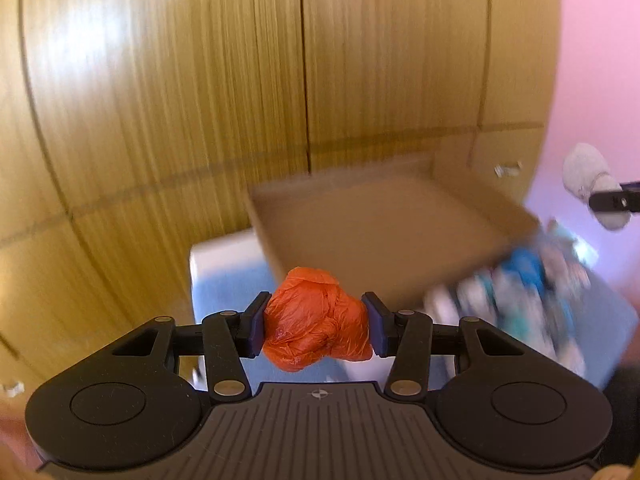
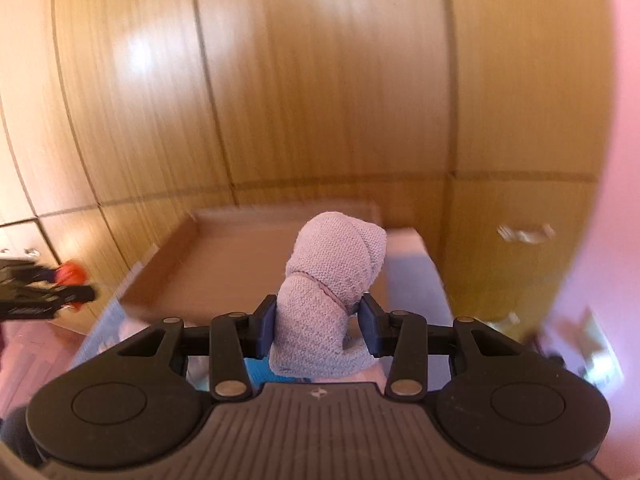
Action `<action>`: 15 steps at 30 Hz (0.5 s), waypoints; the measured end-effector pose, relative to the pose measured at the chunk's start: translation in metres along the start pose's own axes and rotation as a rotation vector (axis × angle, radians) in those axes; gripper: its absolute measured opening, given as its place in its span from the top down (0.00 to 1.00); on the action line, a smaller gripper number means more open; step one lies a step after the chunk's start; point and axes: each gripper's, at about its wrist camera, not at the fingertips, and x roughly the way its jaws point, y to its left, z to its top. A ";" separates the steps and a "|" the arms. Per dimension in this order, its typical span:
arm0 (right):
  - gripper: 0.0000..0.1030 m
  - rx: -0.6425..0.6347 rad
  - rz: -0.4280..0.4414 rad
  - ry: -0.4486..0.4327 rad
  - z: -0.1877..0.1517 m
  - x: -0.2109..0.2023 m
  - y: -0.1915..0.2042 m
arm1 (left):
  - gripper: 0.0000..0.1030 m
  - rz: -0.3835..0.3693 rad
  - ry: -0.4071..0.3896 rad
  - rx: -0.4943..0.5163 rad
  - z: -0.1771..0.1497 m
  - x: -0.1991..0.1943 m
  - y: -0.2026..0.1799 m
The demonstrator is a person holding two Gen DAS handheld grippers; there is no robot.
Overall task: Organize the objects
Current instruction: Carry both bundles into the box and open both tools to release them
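**Inspector:** Left wrist view first; report the tool.

**Assistant:** The left gripper (image 1: 316, 326) is clamped partway closed on a crumpled orange plastic bundle (image 1: 316, 318), both pads pressing its sides; it hangs clear above the table (image 1: 224, 276), just short of the brown cardboard tray (image 1: 376, 224); a blurred heap of blue and white items (image 1: 520, 280) lies right of the tray, presumably the unsorted stock.

**Inspector:** Right wrist view?

**Assistant:** The right gripper (image 2: 318, 326) is pinched narrow on a rolled grey knitted cloth (image 2: 332, 280), held low so the roll stands upright above the pads; the tray sits directly beyond it; I judge both loads are bound for the tray, which appears empty.
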 end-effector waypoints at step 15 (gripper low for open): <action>0.62 -0.008 0.248 0.212 0.079 0.219 0.029 | 0.47 0.053 0.143 0.276 0.084 0.210 0.002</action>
